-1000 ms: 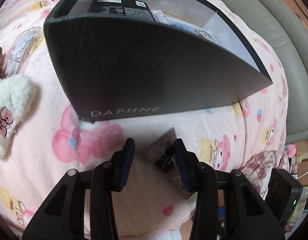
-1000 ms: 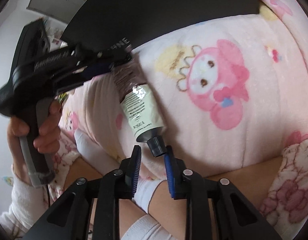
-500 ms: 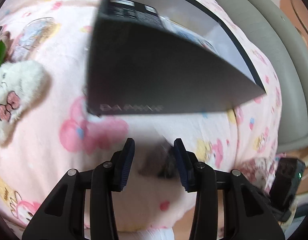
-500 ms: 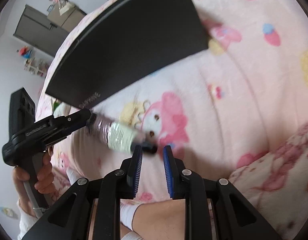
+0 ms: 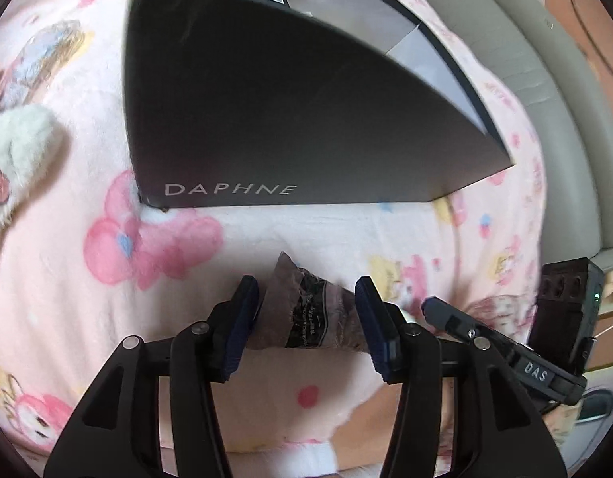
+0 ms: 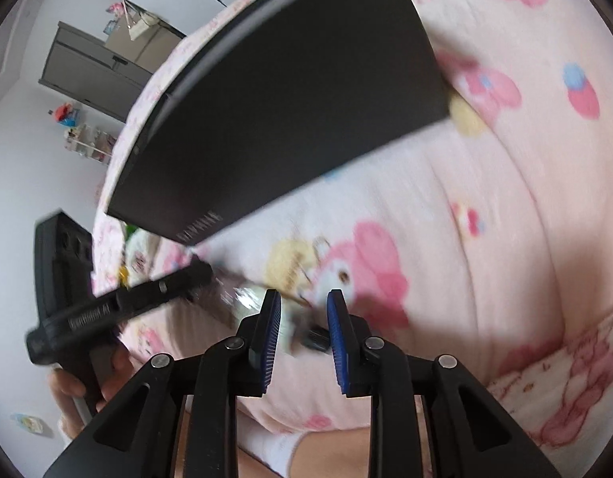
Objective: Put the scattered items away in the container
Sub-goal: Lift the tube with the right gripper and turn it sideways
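Bedding in a pink cartoon print (image 5: 107, 298) fills both views, and on it the black box (image 5: 306, 111) marked DAPHNE stands open-topped at twelve o'clock from the left tongs (image 5: 306, 326), with a dark carton already inside. A white plush toy (image 5: 15, 159) lies at nine o'clock, outside the box.

The tube (image 5: 318, 314) is not in the box yet. The left tongs are closed across its crimped dark end, one pad against each edge. A second ago the tube hung steeply with its cap toward the right camera. Now it lies much flatter, blurred with movement, and we see more of its crimped end than before.

The right tongs (image 6: 304, 318) stand partly open, with the black cap (image 6: 316, 336) in the gap, nearer the right pad. Blur keeps us from seeing any firm contact, so we read them as holding nothing.

We judge the tube to be mid-carry. It must rise over the box's near wall at twelve o'clock, and a two-ended hold would steady it.
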`<state>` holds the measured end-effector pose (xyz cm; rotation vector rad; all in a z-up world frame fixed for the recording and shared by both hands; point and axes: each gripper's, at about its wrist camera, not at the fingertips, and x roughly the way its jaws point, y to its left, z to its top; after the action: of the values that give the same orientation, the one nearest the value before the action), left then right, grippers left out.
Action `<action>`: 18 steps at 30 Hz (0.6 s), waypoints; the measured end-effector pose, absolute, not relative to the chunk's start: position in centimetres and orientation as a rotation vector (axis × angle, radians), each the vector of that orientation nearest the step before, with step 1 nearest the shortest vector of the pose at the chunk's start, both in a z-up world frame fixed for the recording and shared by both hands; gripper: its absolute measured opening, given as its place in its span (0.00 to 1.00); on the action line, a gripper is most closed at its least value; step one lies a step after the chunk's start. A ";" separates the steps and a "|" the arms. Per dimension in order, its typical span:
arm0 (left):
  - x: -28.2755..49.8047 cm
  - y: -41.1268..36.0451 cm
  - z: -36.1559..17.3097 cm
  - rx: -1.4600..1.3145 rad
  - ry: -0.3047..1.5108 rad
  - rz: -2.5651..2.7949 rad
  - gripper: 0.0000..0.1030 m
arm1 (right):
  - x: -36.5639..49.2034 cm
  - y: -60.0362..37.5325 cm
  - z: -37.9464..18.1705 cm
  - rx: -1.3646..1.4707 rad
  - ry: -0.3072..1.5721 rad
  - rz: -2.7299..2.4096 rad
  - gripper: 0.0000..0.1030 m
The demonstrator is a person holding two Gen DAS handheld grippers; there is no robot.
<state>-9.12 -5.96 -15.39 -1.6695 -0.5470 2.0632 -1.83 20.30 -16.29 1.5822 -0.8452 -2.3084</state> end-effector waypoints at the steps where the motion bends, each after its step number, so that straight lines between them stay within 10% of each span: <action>1: -9.2 -5.9 -15.3 -1.665 -0.557 2.079 0.49 | -1.9 20.3 -15.8 1.564 -0.845 -2.321 0.20; 18: -8.0 -7.4 -15.8 -1.701 -0.597 2.080 0.40 | -0.2 21.2 -16.4 1.677 -0.845 -2.306 0.24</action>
<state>-8.00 -7.43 -15.77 -1.7012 -0.5966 2.0797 -0.19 21.16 -16.38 1.6775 -0.8448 -2.3057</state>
